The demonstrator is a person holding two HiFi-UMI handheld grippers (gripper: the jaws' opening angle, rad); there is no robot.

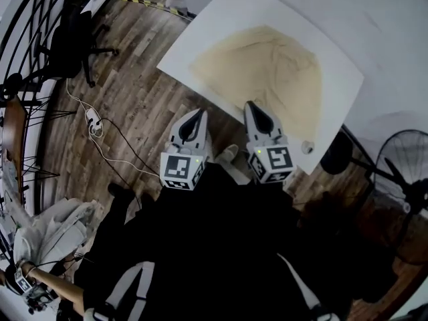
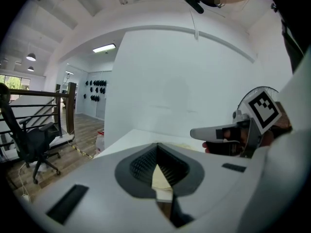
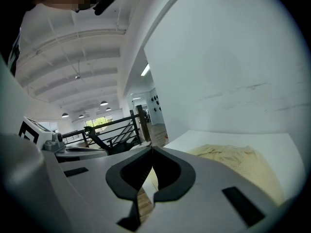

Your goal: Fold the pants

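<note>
Head view, table: a white table (image 1: 200,25) stands on the far side of a wood floor (image 1: 134,92), with one corner pointing near and right
Head view, pants: beige pants (image 1: 267,72) lie rumpled and spread across the middle of the table, reaching towards its near edge
Head view, left gripper: the left gripper (image 1: 198,114) is held close to the person's body, with its tip over the floor just short of the table's near edge
Head view, right gripper: the right gripper (image 1: 252,107) is just to the right of the left one, and its tip overlaps the table's near edge by the pants; contact cannot be told from here
Head view, surroundings: a black office chair (image 1: 73,39) is far left, a power strip (image 1: 92,118) with a cable lies on the floor, a fan (image 1: 401,159) stands at the right, and a grey garment (image 1: 47,236) is near left

Left gripper view, jaws: the jaws are closed together at the tips with nothing between them; a sliver of beige shows through the gap behind the tips
Left gripper view, beyond: the table is ahead before a white wall, the right gripper is at the right, and the office chair is at the left

Right gripper view, jaws: the jaws meet at the tips and hold nothing
Right gripper view, beyond: the pants lie on the table ahead and to the right, well apart from the jaws; the left gripper is at the left and a dark railing (image 3: 112,125) is behind it
</note>
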